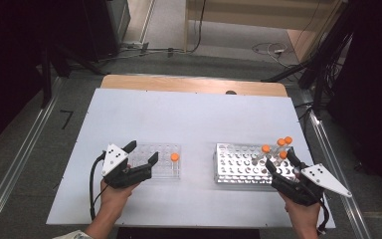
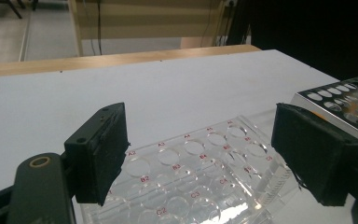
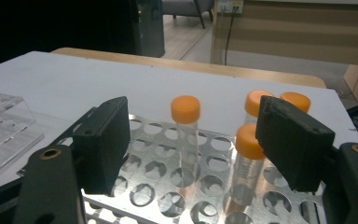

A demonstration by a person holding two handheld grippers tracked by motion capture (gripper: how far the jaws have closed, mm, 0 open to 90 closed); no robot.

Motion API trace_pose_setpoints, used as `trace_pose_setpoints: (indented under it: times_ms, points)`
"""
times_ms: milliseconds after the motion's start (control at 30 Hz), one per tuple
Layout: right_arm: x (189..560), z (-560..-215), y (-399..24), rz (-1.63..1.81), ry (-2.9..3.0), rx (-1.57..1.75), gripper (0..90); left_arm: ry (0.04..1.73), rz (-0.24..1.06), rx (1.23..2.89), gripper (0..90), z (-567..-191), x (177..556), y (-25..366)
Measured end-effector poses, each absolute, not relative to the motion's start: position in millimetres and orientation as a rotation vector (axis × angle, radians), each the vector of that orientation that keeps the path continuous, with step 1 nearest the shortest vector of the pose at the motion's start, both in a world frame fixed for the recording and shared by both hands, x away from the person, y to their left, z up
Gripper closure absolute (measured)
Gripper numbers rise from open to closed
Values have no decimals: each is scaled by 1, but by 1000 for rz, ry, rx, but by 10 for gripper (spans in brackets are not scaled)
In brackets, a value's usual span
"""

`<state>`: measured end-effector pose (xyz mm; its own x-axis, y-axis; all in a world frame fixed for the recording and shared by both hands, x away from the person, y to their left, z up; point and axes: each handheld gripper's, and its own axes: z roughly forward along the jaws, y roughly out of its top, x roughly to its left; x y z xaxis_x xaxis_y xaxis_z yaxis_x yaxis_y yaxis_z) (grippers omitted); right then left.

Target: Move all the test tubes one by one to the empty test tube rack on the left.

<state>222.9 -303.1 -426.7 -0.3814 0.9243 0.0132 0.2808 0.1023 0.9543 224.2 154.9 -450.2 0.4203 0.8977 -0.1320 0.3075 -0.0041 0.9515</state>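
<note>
Looks like a lab. Orange-capped tubes [image 3: 185, 122] in a metal rack [image 1: 238, 169] between the right tongs (cables trailing behind).

Left gripper [image 1: 142, 152] hovers with jaws apart over the clear rack [image 1: 161, 162], which holds one orange-capped tube [image 1: 174, 157]. Right gripper [image 1: 281, 163], jaws spread, sits at the metal rack [image 1: 238, 167] among four orange-capped tubes [image 1: 265, 149].

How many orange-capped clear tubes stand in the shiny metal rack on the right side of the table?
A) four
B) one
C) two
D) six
A: the high view shows four orange-capped clear tubes clustered at the far right corner of the shiny metal rack, and the right gripper view shows the same four.
</note>
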Motion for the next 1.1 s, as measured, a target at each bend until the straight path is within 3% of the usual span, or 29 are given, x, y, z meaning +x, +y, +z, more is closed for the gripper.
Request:
trace_pose_setpoints:
  times_ms: [367,633,1100]
  points:
    - [238,-452,-319,1237,1722,1298,328,1102,657,1557,192,-451,224,155]
    - [243,-463,-321,1219,1721,1317,485,1105,656,1557,193,-451,224,154]
    - [248,-470,-319,1168,1749,1330,618,1108,652,1555,181,-451,225,155]
